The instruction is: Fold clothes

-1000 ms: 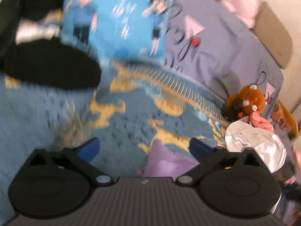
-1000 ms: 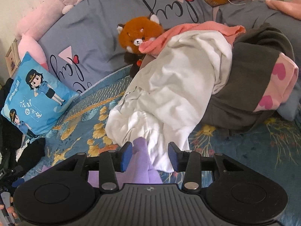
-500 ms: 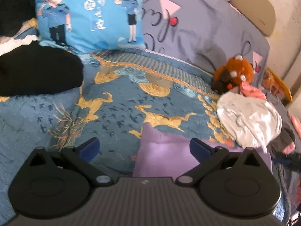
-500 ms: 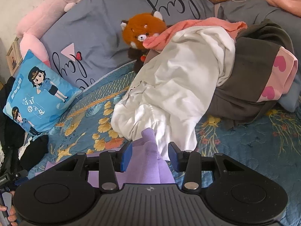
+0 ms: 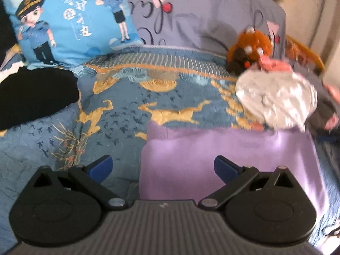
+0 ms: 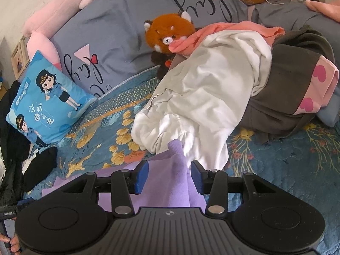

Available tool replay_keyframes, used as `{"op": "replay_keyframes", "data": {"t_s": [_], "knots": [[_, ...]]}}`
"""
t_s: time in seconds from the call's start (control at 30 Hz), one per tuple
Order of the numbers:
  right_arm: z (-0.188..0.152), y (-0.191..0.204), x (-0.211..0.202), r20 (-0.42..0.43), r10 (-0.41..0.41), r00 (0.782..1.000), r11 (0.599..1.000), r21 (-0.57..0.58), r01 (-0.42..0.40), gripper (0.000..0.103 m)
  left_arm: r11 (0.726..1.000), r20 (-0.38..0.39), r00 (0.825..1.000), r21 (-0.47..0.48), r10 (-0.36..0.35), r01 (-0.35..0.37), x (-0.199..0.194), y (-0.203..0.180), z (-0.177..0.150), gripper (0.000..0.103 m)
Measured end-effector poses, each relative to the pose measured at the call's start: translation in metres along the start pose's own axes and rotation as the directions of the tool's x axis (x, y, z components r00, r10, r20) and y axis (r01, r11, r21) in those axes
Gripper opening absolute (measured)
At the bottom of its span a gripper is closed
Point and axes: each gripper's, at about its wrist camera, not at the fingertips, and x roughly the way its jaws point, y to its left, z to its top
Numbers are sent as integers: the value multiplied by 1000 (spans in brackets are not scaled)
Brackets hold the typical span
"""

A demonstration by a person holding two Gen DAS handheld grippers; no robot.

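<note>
Right tongs (image 6: 167, 175) pinching purple garment (image 6: 170, 180), white clothes pile (image 6: 204, 106) just beyond

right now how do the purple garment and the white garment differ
The purple garment lies spread flat on the bedspread; the white garment sits crumpled in a heap. The purple one passes between the right gripper's fingers; nothing touches the white one, which leans on a dark garment. Both rest on the blue bedspread.

A blue cartoon cushion (image 6: 45, 99) is leaning at the left against a grey pillow (image 6: 127, 27). A red panda toy (image 6: 170, 33) is sitting at upper centre, with a pink plush (image 6: 63, 6) lying along the upper left.
</note>
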Motion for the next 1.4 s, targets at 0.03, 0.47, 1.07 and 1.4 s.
{"op": "replay_keyframes", "data": {"t_s": [0.03,0.47,1.07,1.4], "knots": [[-1,1,0,-1,1,1000,1000,0,-1,44,1000,-18,1000,2,-13,13,2,0,-1,103],[-10,-4,-2,-12,-9,1000,1000,9,9,44,958,-42,974,-193,-223,211,24,22,6,103],[-24,-13,-4,-43,-11,999,999,31,12,45,984,-28,985,-65,-168,166,29,-2,6,103],[-31,-10,-3,-43,-19,999,1000,9,19,45,973,-74,991,-211,-111,94,50,20,12,103]]}}
